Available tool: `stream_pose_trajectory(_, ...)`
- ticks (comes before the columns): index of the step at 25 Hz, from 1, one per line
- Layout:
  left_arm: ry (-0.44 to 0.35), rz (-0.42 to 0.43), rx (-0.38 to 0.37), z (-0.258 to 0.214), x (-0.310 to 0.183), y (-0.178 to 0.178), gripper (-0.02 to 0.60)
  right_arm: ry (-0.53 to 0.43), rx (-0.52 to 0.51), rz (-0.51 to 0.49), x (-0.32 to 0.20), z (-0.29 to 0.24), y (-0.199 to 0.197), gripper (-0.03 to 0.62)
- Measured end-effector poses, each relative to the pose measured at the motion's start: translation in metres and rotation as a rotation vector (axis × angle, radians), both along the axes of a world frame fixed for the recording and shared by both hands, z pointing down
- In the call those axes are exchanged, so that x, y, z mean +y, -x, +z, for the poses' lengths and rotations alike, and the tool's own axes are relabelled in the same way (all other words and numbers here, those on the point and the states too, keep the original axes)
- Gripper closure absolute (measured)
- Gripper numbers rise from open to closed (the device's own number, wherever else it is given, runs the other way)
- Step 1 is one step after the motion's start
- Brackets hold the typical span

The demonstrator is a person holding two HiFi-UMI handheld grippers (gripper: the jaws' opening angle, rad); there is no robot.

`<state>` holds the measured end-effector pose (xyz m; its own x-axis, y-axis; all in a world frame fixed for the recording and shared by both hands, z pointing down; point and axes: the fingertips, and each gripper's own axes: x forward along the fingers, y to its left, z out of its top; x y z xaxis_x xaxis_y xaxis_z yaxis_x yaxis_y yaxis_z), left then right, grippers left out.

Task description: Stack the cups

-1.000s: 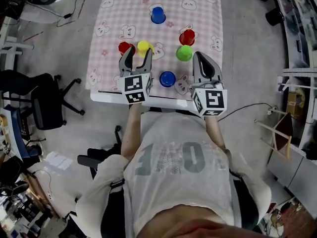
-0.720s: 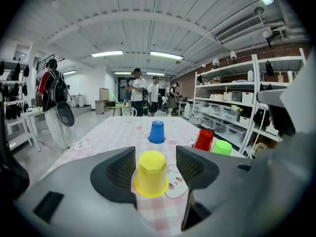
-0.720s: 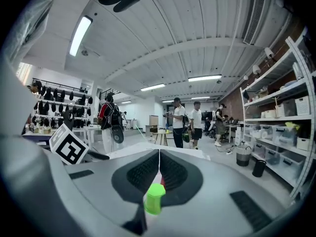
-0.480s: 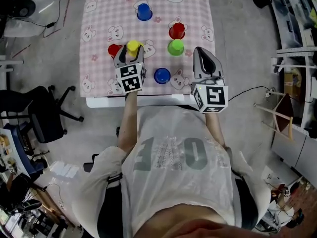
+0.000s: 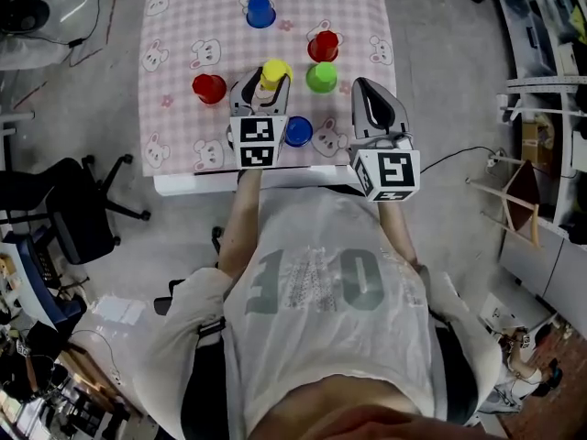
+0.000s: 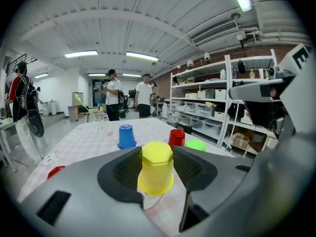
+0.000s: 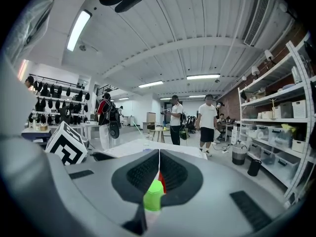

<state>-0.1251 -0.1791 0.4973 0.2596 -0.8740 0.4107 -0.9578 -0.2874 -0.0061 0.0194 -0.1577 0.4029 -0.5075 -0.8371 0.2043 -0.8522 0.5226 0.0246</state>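
Several upturned cups stand on the pink checked tablecloth (image 5: 174, 26): a yellow cup (image 5: 275, 70), a red cup (image 5: 209, 88) to its left, a green cup (image 5: 321, 78), another red cup (image 5: 323, 46), a far blue cup (image 5: 260, 10) and a near blue cup (image 5: 297, 131). My left gripper (image 5: 266, 86) has its jaws on either side of the yellow cup (image 6: 157, 167). The jaws have just been closing and sit close to the cup's sides without visibly pressing on it. My right gripper (image 5: 365, 88) hovers shut and empty right of the green cup (image 7: 154, 195).
The table's near edge (image 5: 275, 180) lies just under both grippers. A black office chair (image 5: 69, 209) stands on the floor at the left. Shelving with boxes (image 6: 217, 117) and several people (image 6: 144, 96) stand beyond the table's far end.
My left gripper has moved forward and rightward, away from the left red cup, so the yellow cup now sits deeper between its jaws. The right gripper has kept still.
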Motion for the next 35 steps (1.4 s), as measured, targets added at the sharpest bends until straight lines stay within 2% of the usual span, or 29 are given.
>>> stream_pose_trajectory(5,0.045,0.058,-0.024,0.015,0.002,-0.020,0.365,0.002,-0.005,0.018,0.002,-0.001,-0.007,0.565)
stream_pose_trajectory(10,0.067,0.057,-0.046,0.025,-0.002,-0.019,0.365,0.007,-0.002,0.038,0.002,0.001,-0.014,0.565)
stream_pose_trajectory(16,0.080,0.043,-0.004,0.029,-0.004,-0.015,0.364,0.010,0.004,0.052,0.002,0.002,-0.017,0.565)
stream_pose_trajectory(19,0.059,0.039,0.029,0.023,-0.004,-0.014,0.354,0.010,0.005,0.053,0.003,0.002,-0.018,0.565)
stream_pose_trajectory(23,-0.062,-0.036,0.049,-0.014,-0.006,0.004,0.337,0.012,0.004,0.040,0.003,0.004,-0.014,0.565)
stream_pose_trajectory(26,-0.157,-0.133,0.028,-0.048,-0.007,0.037,0.339,0.011,0.002,0.020,0.004,0.004,-0.009,0.565)
stream_pose_trajectory(28,-0.192,-0.208,-0.002,-0.064,-0.005,0.066,0.337,0.013,0.004,0.001,0.005,0.003,-0.003,0.565)
stream_pose_trajectory(31,-0.186,-0.303,-0.035,-0.069,0.002,0.105,0.333,0.017,0.009,-0.023,0.007,0.004,0.004,0.565)
stream_pose_trajectory(35,-0.109,-0.401,-0.003,-0.040,0.019,0.142,0.333,0.018,0.007,-0.046,0.010,0.006,0.012,0.565)
